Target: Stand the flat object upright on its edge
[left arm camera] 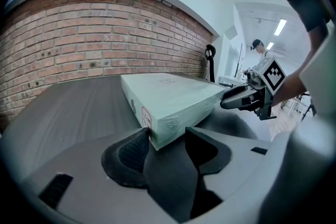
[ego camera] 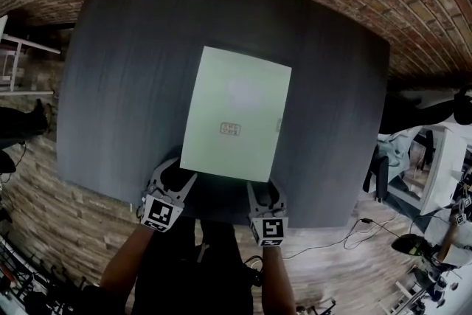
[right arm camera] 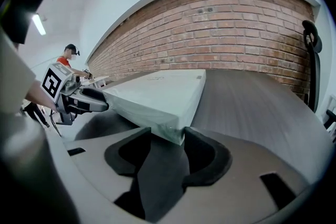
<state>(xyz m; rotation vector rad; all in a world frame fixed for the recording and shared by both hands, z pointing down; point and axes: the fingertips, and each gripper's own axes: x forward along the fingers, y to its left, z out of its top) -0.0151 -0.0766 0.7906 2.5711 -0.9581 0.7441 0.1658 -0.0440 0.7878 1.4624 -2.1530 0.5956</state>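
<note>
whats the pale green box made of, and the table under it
box: likely cardboard under clear film; pale green, sharp edges, glossy wrinkles at the corner. table: dark grey, matte, streaked grain, perhaps wood-look laminate; can't be sure.

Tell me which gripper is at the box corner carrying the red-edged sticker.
The left gripper: the red-edged sticker sits on the side of the box, right by its fingers. The corner at the right gripper shows only a plain wrapped edge.
</note>
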